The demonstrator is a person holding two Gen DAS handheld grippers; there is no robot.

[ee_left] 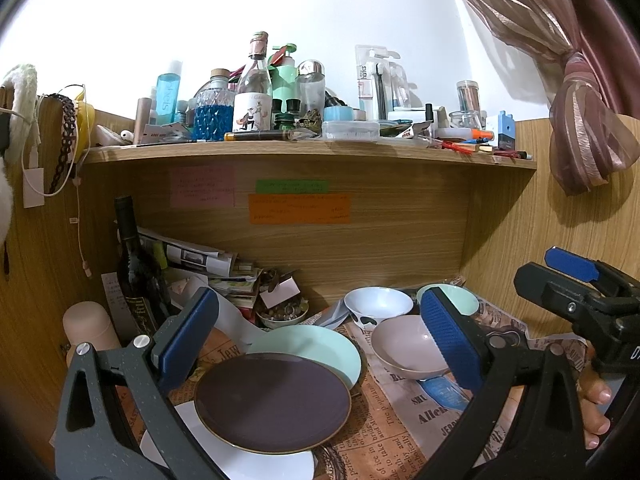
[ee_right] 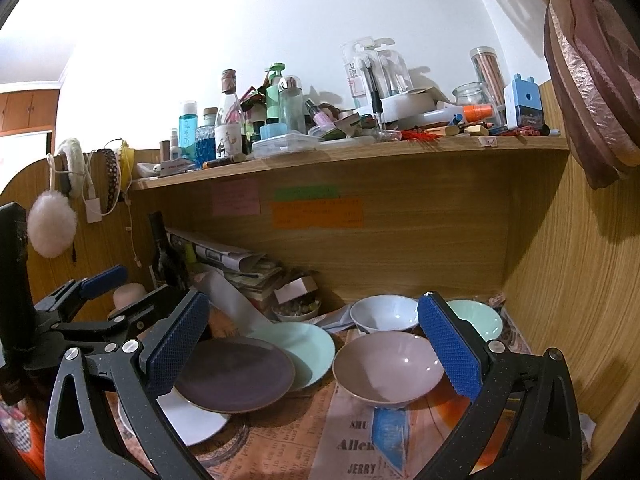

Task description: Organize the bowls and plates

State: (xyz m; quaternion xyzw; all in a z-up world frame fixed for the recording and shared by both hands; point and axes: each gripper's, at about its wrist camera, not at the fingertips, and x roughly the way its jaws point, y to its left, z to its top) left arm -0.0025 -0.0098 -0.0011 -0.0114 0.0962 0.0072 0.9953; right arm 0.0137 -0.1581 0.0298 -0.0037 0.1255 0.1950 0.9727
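Plates first, from the left wrist view: a dark plate lies between the spread fingers of the left gripper, which holds nothing. It overlaps a mint plate just beyond it and rests partly on a white plate nearer the camera. Ahead and to the right of the right finger sit three bowls: a pink bowl nearest, a white bowl and a mint bowl behind it, close together. The right gripper shows at the far right, with fingers of the person's hand under it. All rest on newspaper covering the desk.

From the right wrist view: the right gripper is also spread wide and empty, and the pink bowl sits between its fingers, toward the right one. The white bowl and mint bowl are just beyond; the dark plate, mint plate and white plate lie by the left finger. The left gripper is off to the left.

Likely risks: the plates overlap unevenly, so pinching one rim could tip or drag the others; smooth rims could slip from the pads; the crowded bowls could knock together.
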